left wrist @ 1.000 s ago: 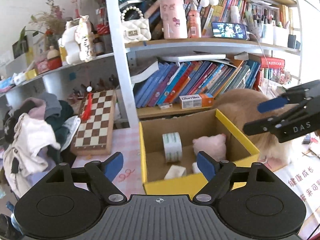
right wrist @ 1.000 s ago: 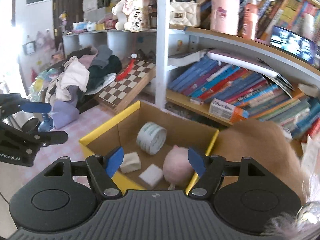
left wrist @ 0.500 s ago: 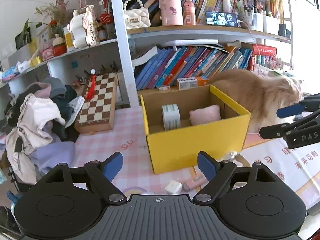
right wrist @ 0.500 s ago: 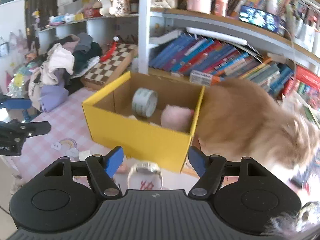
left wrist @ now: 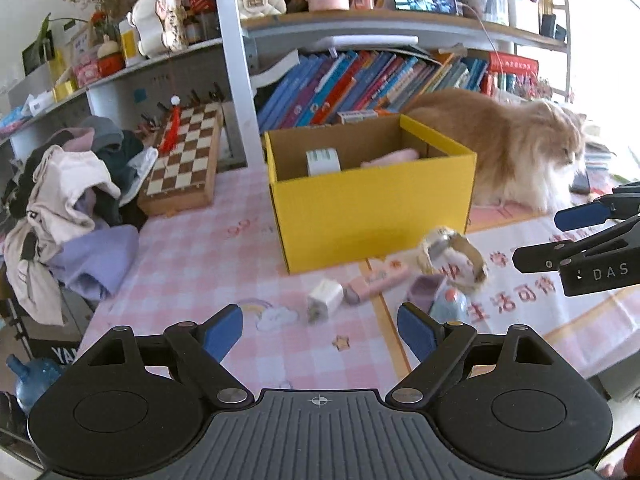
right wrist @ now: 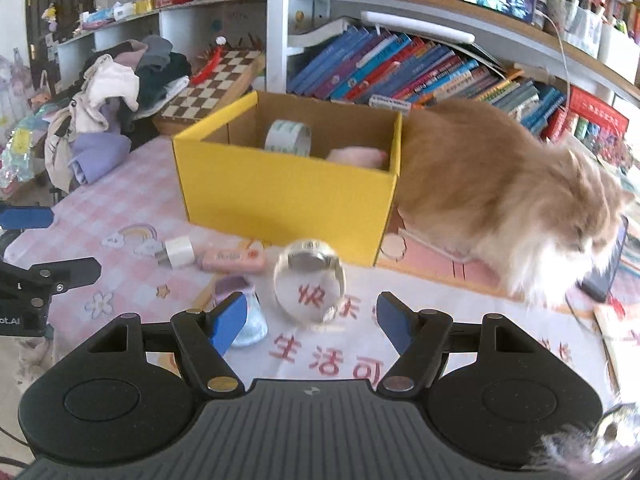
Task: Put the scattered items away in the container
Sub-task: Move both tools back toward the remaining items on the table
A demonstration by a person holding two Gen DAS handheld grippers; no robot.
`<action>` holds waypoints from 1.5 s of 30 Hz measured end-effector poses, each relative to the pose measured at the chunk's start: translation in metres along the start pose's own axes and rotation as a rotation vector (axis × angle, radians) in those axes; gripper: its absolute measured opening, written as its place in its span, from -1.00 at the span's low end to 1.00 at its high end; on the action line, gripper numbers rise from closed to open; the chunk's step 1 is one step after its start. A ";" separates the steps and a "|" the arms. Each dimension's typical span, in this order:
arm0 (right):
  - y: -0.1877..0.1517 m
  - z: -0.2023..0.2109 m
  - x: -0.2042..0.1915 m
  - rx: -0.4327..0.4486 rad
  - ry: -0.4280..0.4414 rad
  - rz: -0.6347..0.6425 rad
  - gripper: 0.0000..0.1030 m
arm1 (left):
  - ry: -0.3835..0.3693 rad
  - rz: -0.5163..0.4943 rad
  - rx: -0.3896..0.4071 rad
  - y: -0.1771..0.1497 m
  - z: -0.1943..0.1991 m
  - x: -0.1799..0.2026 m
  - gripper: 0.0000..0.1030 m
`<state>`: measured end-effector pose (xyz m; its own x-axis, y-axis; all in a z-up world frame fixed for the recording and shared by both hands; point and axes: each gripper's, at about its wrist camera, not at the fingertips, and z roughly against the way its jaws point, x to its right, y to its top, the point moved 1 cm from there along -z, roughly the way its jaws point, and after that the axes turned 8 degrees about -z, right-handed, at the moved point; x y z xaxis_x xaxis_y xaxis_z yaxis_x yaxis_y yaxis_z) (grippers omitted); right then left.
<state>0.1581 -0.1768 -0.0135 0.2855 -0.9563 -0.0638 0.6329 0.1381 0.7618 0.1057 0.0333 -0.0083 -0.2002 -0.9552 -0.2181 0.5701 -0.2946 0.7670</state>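
A yellow cardboard box (left wrist: 372,204) (right wrist: 280,192) stands on the pink checked tablecloth, holding a tape roll (left wrist: 322,161) (right wrist: 288,137) and a pink plush (right wrist: 356,157). In front of it lie a white charger plug (left wrist: 325,297) (right wrist: 179,253), a pink eraser (left wrist: 378,282) (right wrist: 234,259), a wristwatch (left wrist: 454,258) (right wrist: 310,280) and a small blue and lilac item (left wrist: 448,305) (right wrist: 246,312). My left gripper (left wrist: 320,332) is open and empty, back from the plug. My right gripper (right wrist: 312,320) is open and empty, just short of the watch.
An orange long-haired cat (left wrist: 516,152) (right wrist: 500,192) stands right of the box. A chessboard (left wrist: 184,160), a clothes pile (left wrist: 68,200) and a bookshelf (left wrist: 360,80) lie behind. A phone (right wrist: 604,268) lies near the cat's head.
Both grippers have pulled back and down from above the box. The scattered items in front of it have come into view. The cat has moved its head right.
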 end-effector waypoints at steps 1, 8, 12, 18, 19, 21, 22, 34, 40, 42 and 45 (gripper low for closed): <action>-0.004 0.000 0.000 -0.002 -0.008 -0.005 0.36 | -0.008 -0.002 -0.003 -0.002 0.000 0.002 0.69; -0.029 -0.004 -0.005 -0.045 -0.018 -0.017 0.32 | -0.071 -0.026 -0.035 -0.016 -0.001 0.017 0.69; -0.037 -0.004 -0.013 -0.061 0.004 0.021 0.31 | -0.082 -0.030 -0.045 -0.019 -0.003 0.025 0.69; -0.042 -0.005 -0.016 -0.087 0.023 0.038 0.33 | -0.094 -0.033 -0.064 -0.024 -0.006 0.034 0.69; -0.042 -0.005 -0.015 -0.090 0.024 0.038 0.33 | -0.096 -0.033 -0.067 -0.023 -0.007 0.035 0.69; -0.042 -0.007 -0.013 -0.098 0.026 0.033 0.33 | -0.098 -0.033 -0.071 -0.023 -0.008 0.037 0.69; -0.041 -0.008 -0.012 -0.104 0.026 0.030 0.33 | -0.099 -0.033 -0.073 -0.022 -0.008 0.037 0.69; -0.038 -0.012 0.000 -0.113 0.009 0.022 0.34 | -0.146 -0.054 -0.094 -0.017 -0.016 0.052 0.75; -0.036 -0.017 0.001 -0.125 0.026 0.048 0.34 | -0.153 -0.066 -0.104 -0.014 -0.021 0.058 0.75; -0.035 -0.020 0.003 -0.130 0.027 0.041 0.34 | -0.158 -0.067 -0.109 -0.013 -0.022 0.060 0.75; -0.033 -0.024 0.007 -0.138 0.029 0.030 0.34 | -0.179 -0.069 -0.110 -0.013 -0.023 0.064 0.76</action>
<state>0.1563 -0.1815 -0.0547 0.3246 -0.9438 -0.0625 0.7166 0.2022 0.6676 0.1044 -0.0248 -0.0461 -0.3741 -0.9152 -0.1499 0.6316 -0.3698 0.6815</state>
